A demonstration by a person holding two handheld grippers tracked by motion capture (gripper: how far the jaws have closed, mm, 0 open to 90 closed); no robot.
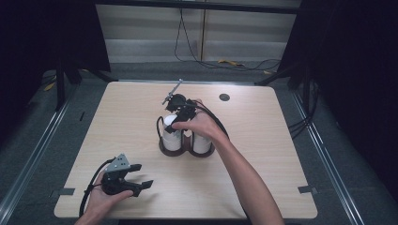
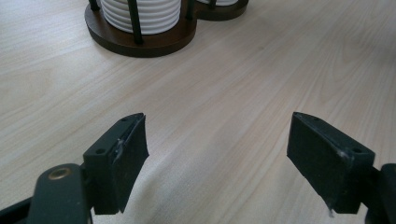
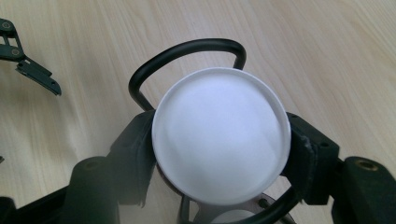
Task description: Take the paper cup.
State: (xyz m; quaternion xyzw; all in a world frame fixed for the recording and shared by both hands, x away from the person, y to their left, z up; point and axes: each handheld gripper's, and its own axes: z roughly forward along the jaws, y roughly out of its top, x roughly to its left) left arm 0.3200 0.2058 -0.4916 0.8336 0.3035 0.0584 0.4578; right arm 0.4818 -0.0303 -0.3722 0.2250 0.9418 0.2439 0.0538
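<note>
The left gripper (image 1: 141,176) rests near the table's (image 1: 263,178) front-left corner, its jaws wide with nothing between them. At the centre, the right gripper (image 3: 219,140) pinches the rim of the top white disc (image 3: 219,135) on the left stack of the 2-stack wire holder (image 1: 187,149). An off-centre grip could snag the black wire loop (image 3: 187,49) or drag a second disc up.
</note>
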